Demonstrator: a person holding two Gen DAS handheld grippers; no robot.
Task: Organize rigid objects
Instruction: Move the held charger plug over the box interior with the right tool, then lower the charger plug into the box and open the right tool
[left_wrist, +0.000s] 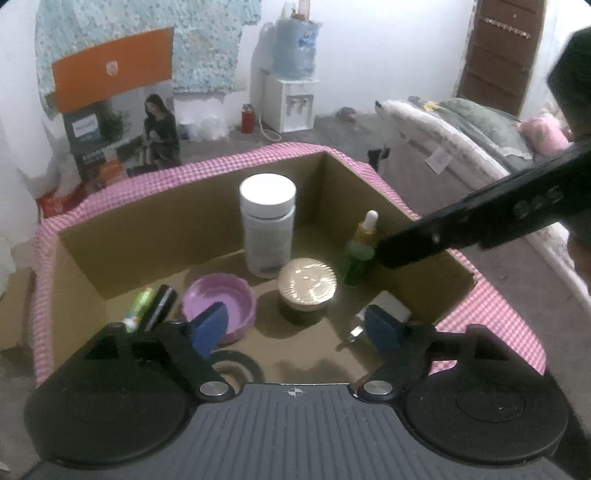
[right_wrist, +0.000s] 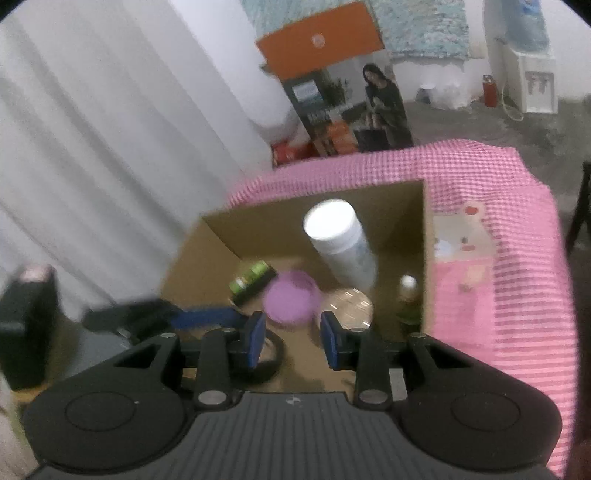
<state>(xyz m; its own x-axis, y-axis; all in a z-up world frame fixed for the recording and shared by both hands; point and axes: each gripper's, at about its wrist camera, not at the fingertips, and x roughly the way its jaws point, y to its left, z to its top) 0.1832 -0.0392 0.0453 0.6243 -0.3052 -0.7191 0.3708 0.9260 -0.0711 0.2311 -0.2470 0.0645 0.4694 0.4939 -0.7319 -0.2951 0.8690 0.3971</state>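
While your left tongs (left_wrist: 297, 326) hang over the near edge of the cardboard box (left_wrist: 207, 218), their blue pads stand wide apart with nothing between them. Down inside the box, the tall white bottle (left_wrist: 267, 225) stands upright near the back wall, and the gold-lidded jar (left_wrist: 306, 286) sits just in front of it. To the left of the jar lies the purple dish (left_wrist: 219, 306), open side up, and beside that a green tube (left_wrist: 138, 310) and a black tube (left_wrist: 160, 306) lie against the left wall. A small green dropper bottle (left_wrist: 360, 249) stands upright by the right wall, and a white block (left_wrist: 388, 310) lies near your right-hand pad. A black ring (left_wrist: 236, 363) rests on the box floor close to you.

Your right tongs (right_wrist: 291, 339) reach in from the right side; in the left view one black finger of theirs sits just beside the dropper bottle. Their pads are parted a little and grip nothing. That view is blurred, though the bottle, dish and jar show. Pink checked cloth (left_wrist: 487, 295) drapes around the box.
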